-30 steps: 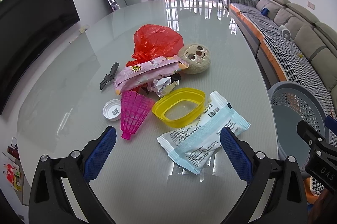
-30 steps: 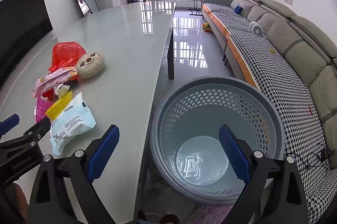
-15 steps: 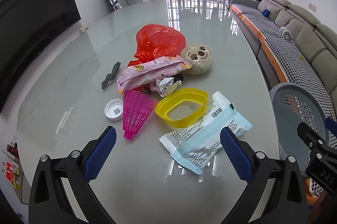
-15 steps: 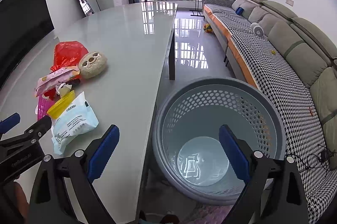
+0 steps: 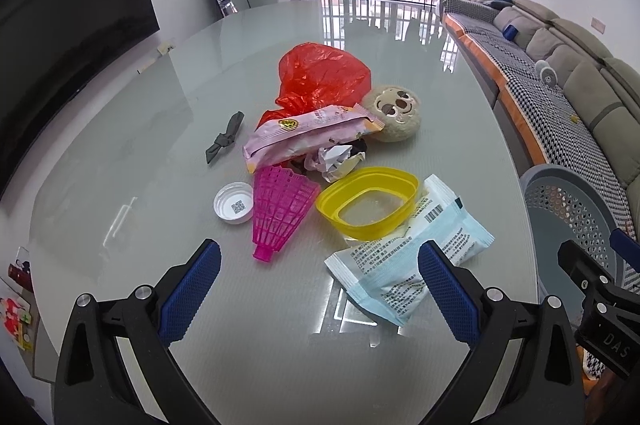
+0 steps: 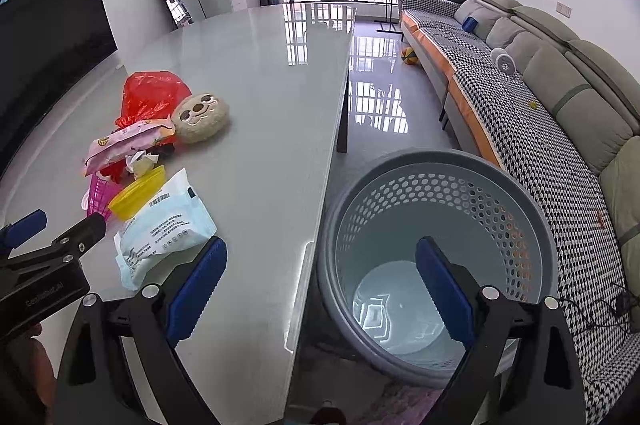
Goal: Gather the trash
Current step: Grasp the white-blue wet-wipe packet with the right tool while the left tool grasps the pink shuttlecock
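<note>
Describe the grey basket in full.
The grey basket is round, seemingly plastic, with hexagonal holes through its wall and a solid glossy bottom. It stands upright on the floor beside the table edge, nothing visible inside. The open right claw hovers over its near rim without touching.

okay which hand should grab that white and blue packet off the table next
Left. The left tongs hang open right in front of the white and blue packet, which lies between the fingers. The right tongs are open too but point at the grey basket.
</note>
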{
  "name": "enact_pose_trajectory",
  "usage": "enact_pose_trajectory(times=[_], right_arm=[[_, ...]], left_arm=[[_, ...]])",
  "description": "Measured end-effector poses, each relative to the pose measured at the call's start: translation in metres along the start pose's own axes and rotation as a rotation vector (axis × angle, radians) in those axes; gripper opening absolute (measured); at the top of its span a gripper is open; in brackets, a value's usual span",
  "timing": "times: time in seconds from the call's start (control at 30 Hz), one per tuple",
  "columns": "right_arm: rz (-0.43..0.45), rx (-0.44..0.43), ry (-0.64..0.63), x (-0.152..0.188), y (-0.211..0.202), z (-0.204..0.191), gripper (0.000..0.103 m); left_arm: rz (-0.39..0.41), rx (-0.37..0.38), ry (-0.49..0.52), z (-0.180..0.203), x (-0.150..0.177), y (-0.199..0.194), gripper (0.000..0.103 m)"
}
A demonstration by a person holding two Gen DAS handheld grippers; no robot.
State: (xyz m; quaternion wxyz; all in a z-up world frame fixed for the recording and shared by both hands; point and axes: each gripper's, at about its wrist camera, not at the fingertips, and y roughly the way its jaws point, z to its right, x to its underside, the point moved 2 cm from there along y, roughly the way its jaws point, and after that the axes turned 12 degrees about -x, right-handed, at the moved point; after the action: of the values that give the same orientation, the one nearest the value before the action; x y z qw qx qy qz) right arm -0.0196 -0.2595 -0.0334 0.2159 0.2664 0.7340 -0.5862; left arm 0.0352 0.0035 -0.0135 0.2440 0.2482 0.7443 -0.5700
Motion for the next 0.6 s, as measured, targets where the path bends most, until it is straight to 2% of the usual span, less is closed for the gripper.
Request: enact_pose_trajectory(times=[0.33, 0.6], right_arm=[[-0.071, -0.003, -0.069, 0.001, 0.032, -0.033, 0.091], [-0.137, 0.073, -0.101, -0.003, 0.065, -0.046, 0.091]], left_arm=[[-0.027, -0.041, -0.053, -0.043, 0.009, 0.02, 0.097], [-0.035, -0.072, -0.064, -0.067, 0.015, 0.034, 0.097]])
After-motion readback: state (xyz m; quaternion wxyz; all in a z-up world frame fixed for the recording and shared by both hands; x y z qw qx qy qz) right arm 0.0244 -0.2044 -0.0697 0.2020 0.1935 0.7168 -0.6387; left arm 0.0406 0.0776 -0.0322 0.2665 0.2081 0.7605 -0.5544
